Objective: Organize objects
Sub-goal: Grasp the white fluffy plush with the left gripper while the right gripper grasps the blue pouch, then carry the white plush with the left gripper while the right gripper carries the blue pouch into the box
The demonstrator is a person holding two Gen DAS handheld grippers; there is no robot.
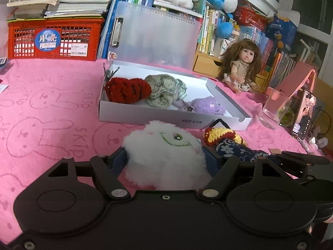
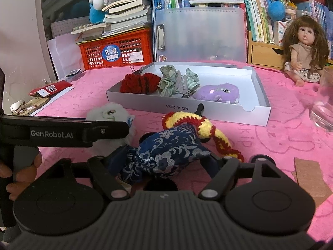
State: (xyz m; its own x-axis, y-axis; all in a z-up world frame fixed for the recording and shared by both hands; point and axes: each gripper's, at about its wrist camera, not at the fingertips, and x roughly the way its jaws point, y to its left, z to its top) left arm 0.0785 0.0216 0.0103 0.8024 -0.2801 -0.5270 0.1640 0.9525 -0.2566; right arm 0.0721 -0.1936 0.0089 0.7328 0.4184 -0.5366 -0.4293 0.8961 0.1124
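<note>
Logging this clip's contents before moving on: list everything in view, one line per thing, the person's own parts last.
Box: one, white, open, mid-cloth.
Red crochet piece: one, box's left end.
Green scrunchie: one, pale, box's middle.
Purple fluffy piece: one, box's right part.
White fluffy piece: one, on the cloth, between the left gripper's fingers.
Blue floral pouch: one, navy, between the right gripper's fingers.
Yellow-red crochet band: one, on the pouch.
Doll: one, brown-haired, seated far right.
Glass: one, clear, right of box.
Crate: one, red, under books.
Left gripper: black.
Right gripper: black.
</note>
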